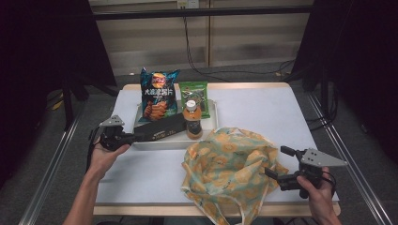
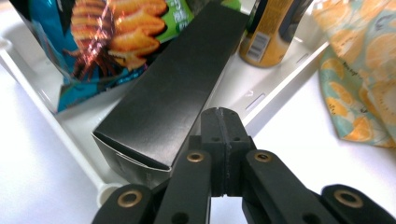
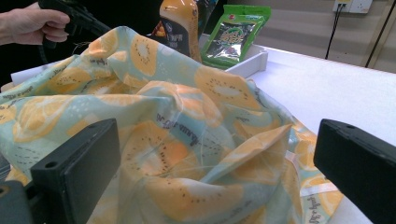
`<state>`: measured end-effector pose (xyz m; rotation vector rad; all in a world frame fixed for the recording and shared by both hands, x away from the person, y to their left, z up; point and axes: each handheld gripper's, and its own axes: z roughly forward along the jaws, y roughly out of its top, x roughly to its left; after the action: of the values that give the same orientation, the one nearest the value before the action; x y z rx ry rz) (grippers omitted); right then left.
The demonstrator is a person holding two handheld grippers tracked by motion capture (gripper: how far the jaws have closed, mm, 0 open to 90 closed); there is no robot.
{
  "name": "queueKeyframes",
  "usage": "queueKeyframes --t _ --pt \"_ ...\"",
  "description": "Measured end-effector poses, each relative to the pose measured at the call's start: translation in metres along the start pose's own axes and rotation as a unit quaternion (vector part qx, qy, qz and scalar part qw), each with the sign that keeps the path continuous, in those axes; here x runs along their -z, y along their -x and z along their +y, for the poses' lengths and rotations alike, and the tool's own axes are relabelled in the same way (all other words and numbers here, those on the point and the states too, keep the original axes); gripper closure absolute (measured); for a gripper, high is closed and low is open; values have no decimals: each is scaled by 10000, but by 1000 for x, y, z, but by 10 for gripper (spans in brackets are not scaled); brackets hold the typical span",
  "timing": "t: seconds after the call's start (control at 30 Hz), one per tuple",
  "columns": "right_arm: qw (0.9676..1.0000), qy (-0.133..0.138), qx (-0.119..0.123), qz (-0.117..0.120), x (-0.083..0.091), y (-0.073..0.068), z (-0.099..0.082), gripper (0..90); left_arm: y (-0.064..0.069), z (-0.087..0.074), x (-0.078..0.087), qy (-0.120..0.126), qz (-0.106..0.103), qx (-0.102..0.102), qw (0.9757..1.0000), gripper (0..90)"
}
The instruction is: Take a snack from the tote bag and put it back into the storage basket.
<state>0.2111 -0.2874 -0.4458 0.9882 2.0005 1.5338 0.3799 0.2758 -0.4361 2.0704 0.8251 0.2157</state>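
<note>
The long black cardboard box (image 2: 173,88) lies in the white plastic tray (image 2: 280,79) near the tabletop's far left corner, its long axis running away from the left gripper (image 2: 223,123), whose jaws are pressed together just beside the box's near end. The right gripper (image 1: 281,164) waits with jaws wide apart at the yellow fruit-print cloth bag (image 3: 177,140).

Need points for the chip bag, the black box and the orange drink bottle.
chip bag (image 1: 158,95), high view, middle of its printed front.
black box (image 2: 173,95), left gripper view, middle of its broad top face.
orange drink bottle (image 1: 193,123), high view, on the body below the label.
</note>
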Motion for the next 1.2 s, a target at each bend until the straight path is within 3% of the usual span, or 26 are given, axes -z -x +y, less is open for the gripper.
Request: queueKeyframes --t 0.17,0.5,0.67,1.2 --pt "10000 20 -8 -39 1 1 0 3 -2 -2 -10 -167 114 74 9998 900" --pt "10000 -20 6 18 1 2 -1 3 -11 1 -15 -119 361 313 9988 900" --pt "10000 5 -7 -14 0 2 -1 3 -19 4 -14 34 433 477 9979 900" --pt "10000 -11 -1 -5 0 3 -2 3 -24 4 -19 39 524 551 9971 900"
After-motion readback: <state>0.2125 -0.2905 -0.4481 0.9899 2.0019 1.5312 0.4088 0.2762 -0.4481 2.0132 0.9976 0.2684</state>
